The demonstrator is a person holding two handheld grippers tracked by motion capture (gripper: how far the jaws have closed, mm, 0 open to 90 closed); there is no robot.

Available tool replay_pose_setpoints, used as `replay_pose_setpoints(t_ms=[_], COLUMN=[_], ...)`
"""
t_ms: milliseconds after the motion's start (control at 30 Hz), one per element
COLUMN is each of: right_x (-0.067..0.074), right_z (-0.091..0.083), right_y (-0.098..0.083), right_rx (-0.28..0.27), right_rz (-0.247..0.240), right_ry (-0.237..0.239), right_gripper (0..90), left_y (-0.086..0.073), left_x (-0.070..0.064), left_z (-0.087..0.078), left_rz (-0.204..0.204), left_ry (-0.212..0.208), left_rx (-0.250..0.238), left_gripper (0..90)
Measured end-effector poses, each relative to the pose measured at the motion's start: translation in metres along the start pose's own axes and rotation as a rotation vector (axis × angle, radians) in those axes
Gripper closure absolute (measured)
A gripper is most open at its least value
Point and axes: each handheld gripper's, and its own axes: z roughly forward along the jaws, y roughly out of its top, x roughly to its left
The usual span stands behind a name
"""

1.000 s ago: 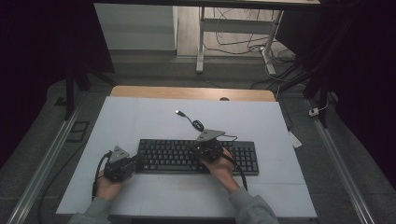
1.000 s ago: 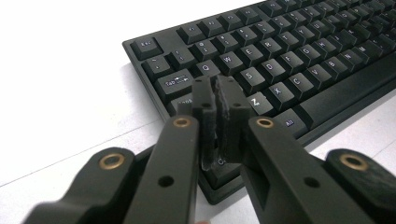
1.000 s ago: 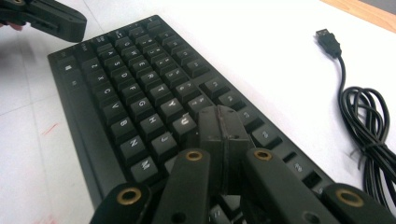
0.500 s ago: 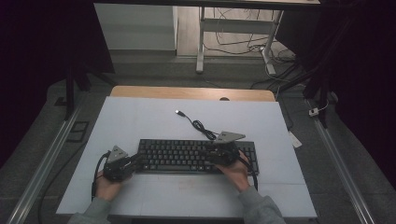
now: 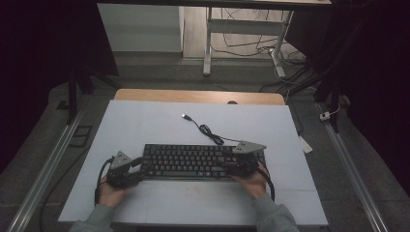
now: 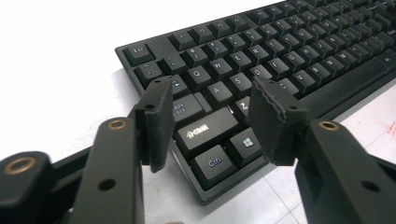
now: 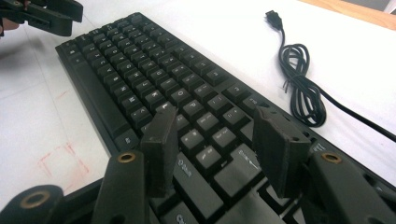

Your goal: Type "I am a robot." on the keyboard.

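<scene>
The keyboard [image 5: 193, 162] lies between the two grippers, flat on the table [image 5: 145, 125]. The left gripper [image 6: 210, 114] has just been opening over its left end and grasps nothing. The right gripper [image 7: 212, 140] has also just been opening, released above the right end, with the cable [image 7: 299, 88] beyond it

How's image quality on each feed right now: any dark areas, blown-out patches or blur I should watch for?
High view: dim, the surroundings nearly black, while the white table and keyboard stay readable. Left gripper view: the table behind the keyboard blows out to plain white; the key legends are sharp, the near jaws soft. Right gripper view: evenly lit, the coiled cable crisp, the nearest keys slightly blurred.
</scene>
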Motion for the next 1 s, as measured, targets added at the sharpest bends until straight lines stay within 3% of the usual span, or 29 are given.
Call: replay_pose_setpoints(t_ms=[133,433,667,867,1000], right_x=[-0.001,-0.006,-0.009,-0.007,-0.006], right_z=[-0.008,-0.008,-0.007,-0.01,-0.011], right_y=[-0.003,-0.007,-0.01,-0.012,-0.011], right_rx=[-0.004,-0.001,0.0,-0.008,-0.009], right_rz=[-0.007,-0.011,0.009,0.018,0.013], right_ry=[-0.01,-0.005,0.007,0.004,0.008], right_gripper=[50.5,50.8,50.8,50.8,50.8], left_y=[0.002,0.012,0.026,0.048,0.061], left_x=[0.001,0.001,-0.011,-0.027,-0.033], left_z=[-0.002,-0.01,-0.013,-0.008,-0.003], left_rz=[-0.01,0.035,0.113,0.195,0.228], left_ry=[0.0,-0.038,-0.068,-0.107,-0.137], left_rx=[0.004,-0.002,0.003,0.035,0.063], left_gripper=[42.4,37.5,38.3,40.4,42.2])
